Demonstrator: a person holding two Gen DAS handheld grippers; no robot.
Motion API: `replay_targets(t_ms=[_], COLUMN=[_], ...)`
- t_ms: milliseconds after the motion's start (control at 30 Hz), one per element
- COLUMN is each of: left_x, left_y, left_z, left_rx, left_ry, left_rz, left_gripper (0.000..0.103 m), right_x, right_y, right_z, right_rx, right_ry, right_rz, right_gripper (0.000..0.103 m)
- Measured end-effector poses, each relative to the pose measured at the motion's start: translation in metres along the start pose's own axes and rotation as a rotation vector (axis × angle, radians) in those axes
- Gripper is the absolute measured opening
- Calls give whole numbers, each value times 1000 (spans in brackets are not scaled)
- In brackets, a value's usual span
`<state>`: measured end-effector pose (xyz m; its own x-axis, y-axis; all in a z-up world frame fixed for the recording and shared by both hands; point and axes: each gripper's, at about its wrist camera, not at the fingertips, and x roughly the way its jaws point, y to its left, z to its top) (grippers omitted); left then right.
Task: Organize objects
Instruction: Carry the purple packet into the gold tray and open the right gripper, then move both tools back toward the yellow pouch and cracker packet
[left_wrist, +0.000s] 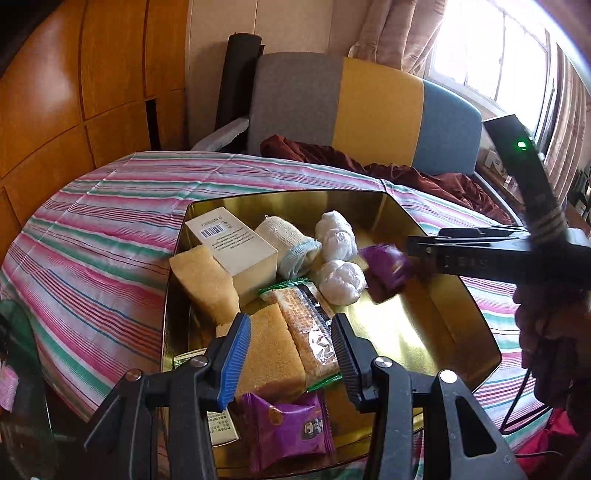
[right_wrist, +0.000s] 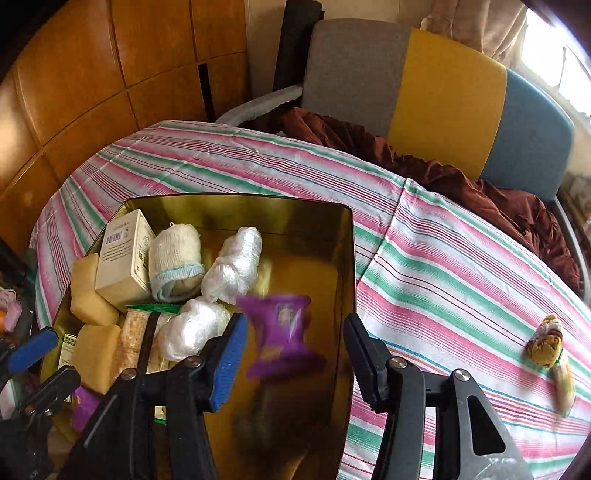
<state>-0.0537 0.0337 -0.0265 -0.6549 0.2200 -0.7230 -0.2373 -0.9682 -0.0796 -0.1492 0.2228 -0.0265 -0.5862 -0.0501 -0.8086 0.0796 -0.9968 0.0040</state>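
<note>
the right gripper (right_wrist: 293, 360) has its fingers spread wide, released, above the gold tin (right_wrist: 332, 236). a blurred purple snack packet (right_wrist: 282, 330) sits between them, inside the tin. the left gripper (left_wrist: 291, 360) is likewise released over sponges (left_wrist: 271, 350).

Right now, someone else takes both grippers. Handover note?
Left gripper: jaws open, empty, over the near end of the gold tin.
Right gripper: jaws open, empty; a blurred purple snack packet sits just past them, inside the tin.
In the tin: white box, sponges, rolled cloth, two plastic-wrapped bundles, wafer pack, second purple packet.
Left: a small yellow item lies on the striped cloth, outside the tin.
</note>
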Motion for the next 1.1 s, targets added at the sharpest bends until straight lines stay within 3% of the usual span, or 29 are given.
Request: replay_targets(t_ms=[133,400,667,900,1100], left_x=[-2,-4,-9,-10,-7], left_y=[-3,-20,-43,-65,-92], left_z=[-2,-3,-5,-4,-1], left_rx=[10,48,112,178,233], left_ry=[-7,-1,-10,-5,8], left_rz=[0,-11,-16,-36,-60], left_gripper=[45,46,46,46,46], right_x=[-15,-43,-54,-63,-70], right_y=[-13,-68,-138,-224,-305], right_z=[-11,-39,-69,-90,-125], right_rx=[-3,82,183,346,608], right_ry=[-25,-50,-17,-8,-35], right_rz=[-26,-64,-163,-282,-417], right_gripper=[60,80,87,90,95])
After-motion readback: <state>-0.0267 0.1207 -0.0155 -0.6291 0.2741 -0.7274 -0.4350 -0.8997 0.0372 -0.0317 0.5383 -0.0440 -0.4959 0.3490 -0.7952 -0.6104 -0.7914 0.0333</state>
